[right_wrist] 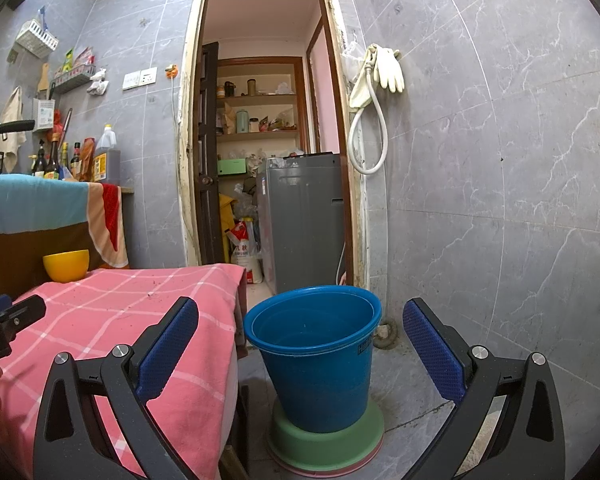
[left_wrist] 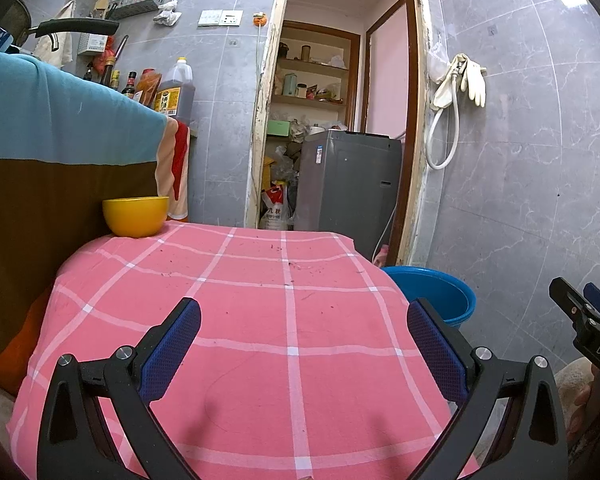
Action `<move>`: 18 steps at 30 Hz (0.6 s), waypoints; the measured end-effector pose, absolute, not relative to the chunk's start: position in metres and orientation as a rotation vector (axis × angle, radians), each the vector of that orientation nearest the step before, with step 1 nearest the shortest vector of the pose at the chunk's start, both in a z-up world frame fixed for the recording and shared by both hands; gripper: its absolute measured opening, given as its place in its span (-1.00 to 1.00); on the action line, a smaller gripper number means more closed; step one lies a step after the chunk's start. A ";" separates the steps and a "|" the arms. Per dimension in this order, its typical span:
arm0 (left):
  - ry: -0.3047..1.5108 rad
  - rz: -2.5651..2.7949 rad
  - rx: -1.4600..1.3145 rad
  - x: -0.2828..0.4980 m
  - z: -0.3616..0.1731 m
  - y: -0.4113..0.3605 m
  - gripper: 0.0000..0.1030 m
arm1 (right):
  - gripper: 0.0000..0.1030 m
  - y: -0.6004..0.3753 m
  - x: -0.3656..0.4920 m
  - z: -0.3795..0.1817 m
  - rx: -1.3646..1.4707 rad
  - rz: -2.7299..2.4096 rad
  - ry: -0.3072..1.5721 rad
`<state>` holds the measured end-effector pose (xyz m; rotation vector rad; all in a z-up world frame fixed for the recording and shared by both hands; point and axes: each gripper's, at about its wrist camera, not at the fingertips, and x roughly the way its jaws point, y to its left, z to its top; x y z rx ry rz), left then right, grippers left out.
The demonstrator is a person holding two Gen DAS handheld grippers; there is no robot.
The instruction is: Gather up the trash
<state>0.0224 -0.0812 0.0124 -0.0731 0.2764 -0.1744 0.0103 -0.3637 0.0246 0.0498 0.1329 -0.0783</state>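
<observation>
A blue bucket (right_wrist: 316,356) stands on a green and pink base on the floor, right of the table; its rim (left_wrist: 436,292) shows past the table's right edge in the left wrist view. My left gripper (left_wrist: 302,312) is open above the pink checked tablecloth (left_wrist: 236,320), with nothing between its blue pads. My right gripper (right_wrist: 300,320) is open too, held in front of the bucket with nothing in it. Small dark crumbs (left_wrist: 300,266) are scattered on the cloth's far part. A yellow bowl (left_wrist: 136,216) sits at the table's far left corner.
A grey washing machine (right_wrist: 300,216) stands in the doorway behind the bucket. To the left, a counter draped with a blue, orange and red cloth (left_wrist: 60,112) holds bottles (left_wrist: 172,92). Grey tiled walls close the right side; gloves and a hose (right_wrist: 376,80) hang there.
</observation>
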 end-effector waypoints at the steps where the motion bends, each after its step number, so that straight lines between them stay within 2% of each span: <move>1: 0.277 -0.174 -0.073 0.022 0.012 -0.082 0.97 | 1.00 -0.364 0.010 0.024 0.050 -0.078 0.133; 18: 0.276 -0.172 -0.075 0.022 0.012 -0.084 0.97 | 1.00 -0.363 0.009 0.023 0.054 -0.079 0.136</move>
